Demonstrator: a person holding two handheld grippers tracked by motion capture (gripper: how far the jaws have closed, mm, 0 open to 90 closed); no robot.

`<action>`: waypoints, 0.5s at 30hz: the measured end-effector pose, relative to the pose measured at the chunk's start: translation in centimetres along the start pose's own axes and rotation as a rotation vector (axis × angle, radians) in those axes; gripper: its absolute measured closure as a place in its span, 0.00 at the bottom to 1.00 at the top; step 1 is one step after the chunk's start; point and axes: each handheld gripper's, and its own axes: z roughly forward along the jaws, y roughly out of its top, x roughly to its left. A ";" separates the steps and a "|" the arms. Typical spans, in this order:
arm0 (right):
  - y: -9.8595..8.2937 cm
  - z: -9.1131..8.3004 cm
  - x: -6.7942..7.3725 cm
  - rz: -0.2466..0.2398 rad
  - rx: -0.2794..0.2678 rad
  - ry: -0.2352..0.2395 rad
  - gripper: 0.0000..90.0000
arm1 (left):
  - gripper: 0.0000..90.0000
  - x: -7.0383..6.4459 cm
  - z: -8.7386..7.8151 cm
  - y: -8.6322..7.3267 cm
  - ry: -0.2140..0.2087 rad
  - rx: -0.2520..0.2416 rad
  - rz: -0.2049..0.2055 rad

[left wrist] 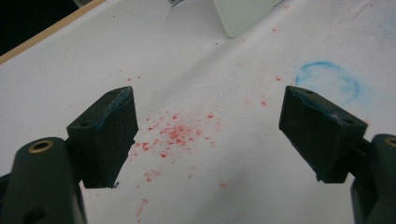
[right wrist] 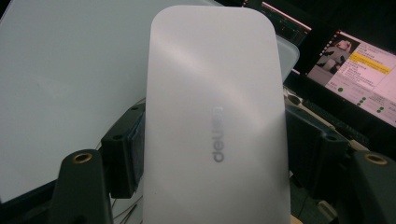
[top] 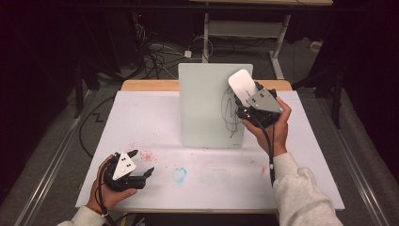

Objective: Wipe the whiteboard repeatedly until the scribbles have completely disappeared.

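Observation:
A pale glass board (top: 207, 103) stands upright on the white table (top: 141, 113), with a black scribble (top: 230, 110) on its right half. My right gripper (top: 248, 99) is shut on a white rounded eraser (top: 241, 84), which it holds up at the board's upper right corner. In the right gripper view the eraser (right wrist: 210, 84) sits between the jaws of the right gripper (right wrist: 215, 154), with the board (right wrist: 70, 84) behind it. My left gripper (top: 142, 161) hovers open near the table's front left. Nothing lies between the jaws of the left gripper (left wrist: 210, 126).
Red specks (left wrist: 175, 133) dot the table under the left gripper, and a faint blue ring (top: 179, 174) marks the front middle. A lit monitor (right wrist: 359, 70) stands beyond the board. Cables (top: 155, 52) lie on the floor behind the table.

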 end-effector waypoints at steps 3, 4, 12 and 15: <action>0.0 0.4 0.0 0.005 0.003 -0.003 0.34 | 0.21 0.0 -0.1 0.0 -0.001 -0.008 -0.002; -0.1 0.5 0.1 0.010 0.006 -0.004 0.34 | 0.21 0.0 -0.1 0.0 -0.002 -0.010 -0.001; -0.3 1.2 0.3 0.006 0.008 -0.010 0.34 | 0.21 -0.1 -0.1 0.0 -0.006 -0.010 0.004; -0.6 1.3 0.4 0.010 0.011 -0.008 0.34 | 0.21 -0.1 -0.1 0.0 -0.008 -0.007 0.005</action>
